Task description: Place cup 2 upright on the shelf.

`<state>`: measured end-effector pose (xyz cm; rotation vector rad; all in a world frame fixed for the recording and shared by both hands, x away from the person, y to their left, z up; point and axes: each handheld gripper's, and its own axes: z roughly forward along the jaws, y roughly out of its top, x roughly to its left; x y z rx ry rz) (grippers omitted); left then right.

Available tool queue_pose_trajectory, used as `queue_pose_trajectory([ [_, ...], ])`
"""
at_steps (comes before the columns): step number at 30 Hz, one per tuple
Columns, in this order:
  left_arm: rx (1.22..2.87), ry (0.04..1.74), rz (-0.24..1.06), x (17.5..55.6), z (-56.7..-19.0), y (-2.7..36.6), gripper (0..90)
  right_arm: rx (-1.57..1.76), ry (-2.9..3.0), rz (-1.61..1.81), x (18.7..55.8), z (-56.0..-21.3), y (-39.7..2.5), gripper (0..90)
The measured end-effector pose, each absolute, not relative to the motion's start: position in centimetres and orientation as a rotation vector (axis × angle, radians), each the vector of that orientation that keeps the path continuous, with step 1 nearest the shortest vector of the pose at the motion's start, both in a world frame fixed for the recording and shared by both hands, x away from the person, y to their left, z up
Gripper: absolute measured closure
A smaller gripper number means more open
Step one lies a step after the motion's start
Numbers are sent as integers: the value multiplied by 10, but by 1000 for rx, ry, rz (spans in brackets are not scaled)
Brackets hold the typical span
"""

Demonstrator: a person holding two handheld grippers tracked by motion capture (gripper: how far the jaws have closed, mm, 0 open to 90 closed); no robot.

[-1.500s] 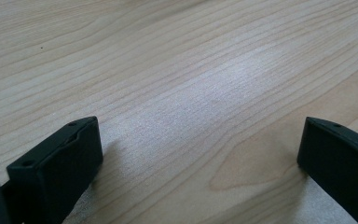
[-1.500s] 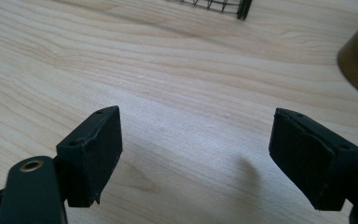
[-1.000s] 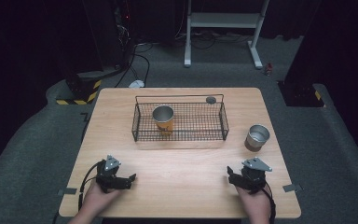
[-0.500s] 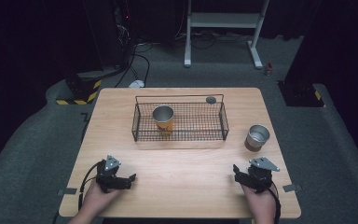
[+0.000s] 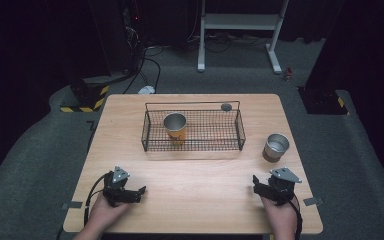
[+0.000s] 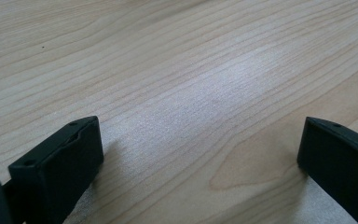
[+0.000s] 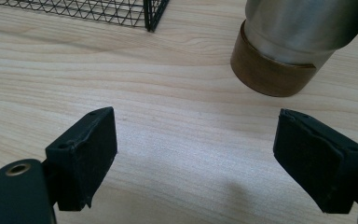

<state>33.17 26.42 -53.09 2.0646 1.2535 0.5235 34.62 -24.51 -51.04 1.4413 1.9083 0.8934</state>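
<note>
Nearest the person, the left gripper rests low on the bare wood of the counter at its near left, its jaws spread wide with nothing between them; in the left gripper view they frame plain wood grain. At the near right, the right gripper sits on the counter too, jaws likewise wide apart and empty. Just beyond it stands the steel cup with a brown band round its base, upright on the counter, near the jaws but not touching them; no object lies between them. Farther back, mid-counter, is a black wire basket, its right end close to the steel cup. Inside it, towards the left, an orange-sided metal cup stands upright. A small dark round object lies by the basket's far rim.
</note>
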Motion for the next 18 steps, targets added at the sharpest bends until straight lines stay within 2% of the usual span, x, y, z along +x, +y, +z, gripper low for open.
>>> queue_pose_trajectory([
  [18,2066,1249,524,332,-531,264,5,1512,1856,855,353,-504,-256,121],
])
